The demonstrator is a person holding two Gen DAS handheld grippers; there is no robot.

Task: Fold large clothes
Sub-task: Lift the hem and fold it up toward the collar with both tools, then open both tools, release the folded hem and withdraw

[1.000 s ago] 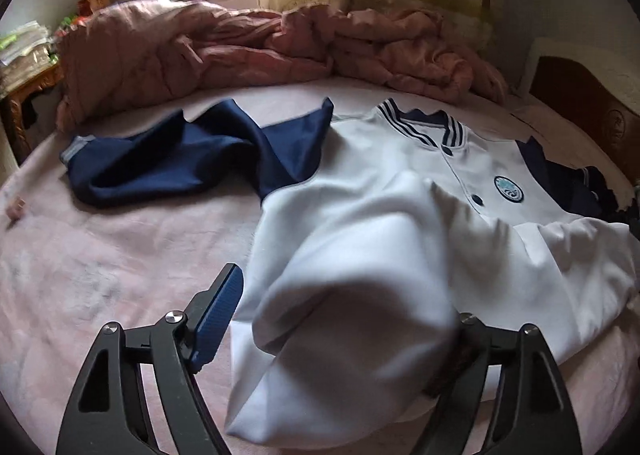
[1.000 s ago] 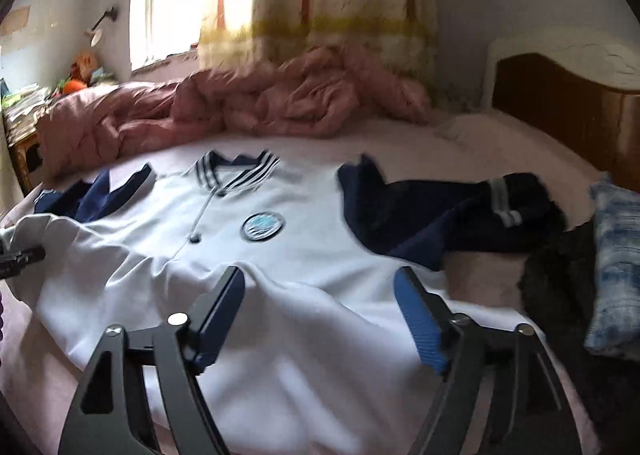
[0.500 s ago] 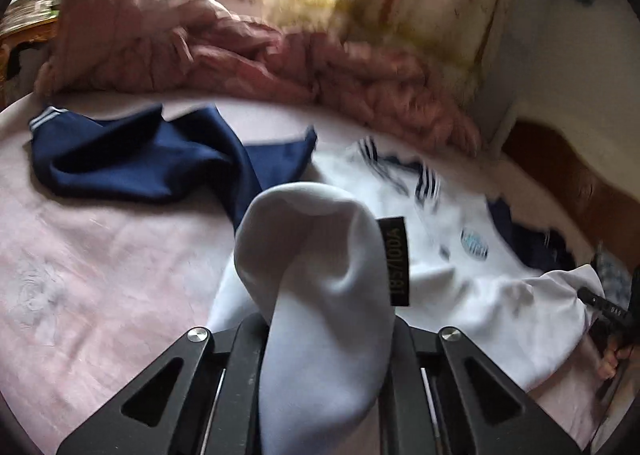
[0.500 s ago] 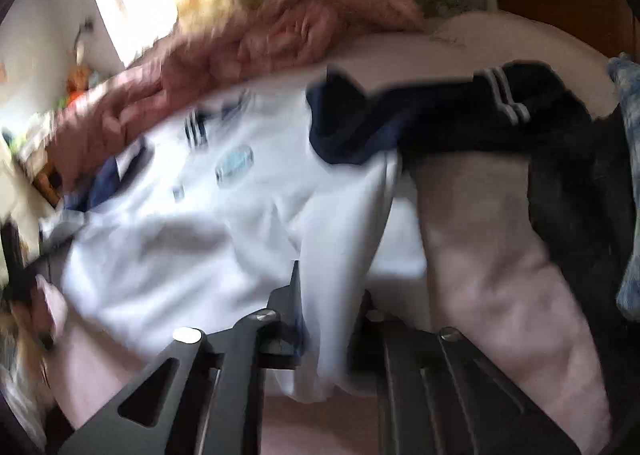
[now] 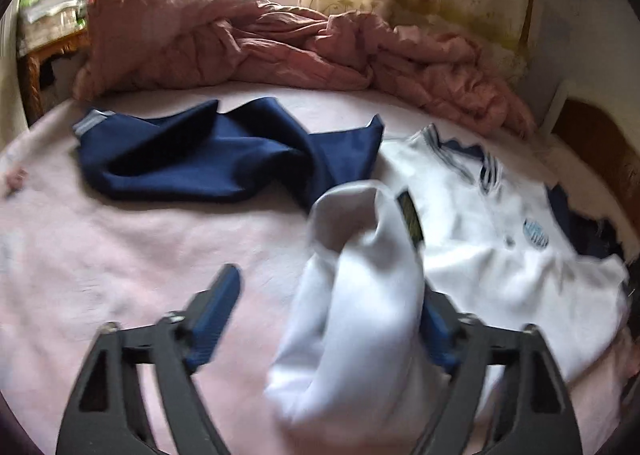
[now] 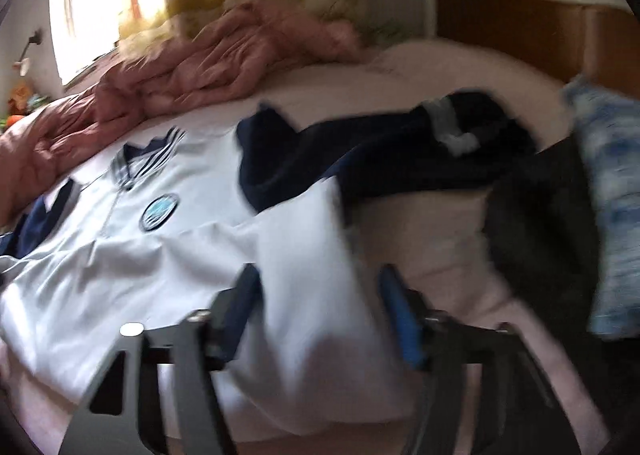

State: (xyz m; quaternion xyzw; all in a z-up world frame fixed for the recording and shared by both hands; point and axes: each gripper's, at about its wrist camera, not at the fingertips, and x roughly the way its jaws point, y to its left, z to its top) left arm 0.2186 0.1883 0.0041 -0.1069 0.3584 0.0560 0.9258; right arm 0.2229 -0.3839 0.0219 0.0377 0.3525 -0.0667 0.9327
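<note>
While the black tag (image 5: 410, 215) sewn on the raised hem is too blurred to read, the round blue badge (image 6: 159, 211) on the white jacket (image 6: 132, 255) shows no legible words either. Your left gripper (image 5: 332, 315) is opening, the bunched white hem standing between its pads and leaning on the right one. Your right gripper (image 6: 320, 311) is opening too, a fold of the jacket lying between its pads. That jacket lies spread on the pink bed sheet (image 5: 100, 255), its navy sleeve (image 5: 208, 163) to the far left. A rumpled pink quilt (image 5: 260, 47) lies beyond, under a curtained window (image 6: 88, 7). A wooden headboard (image 6: 540, 31) stands far right, with a blue-patterned cloth (image 6: 612, 195) near it.
</note>
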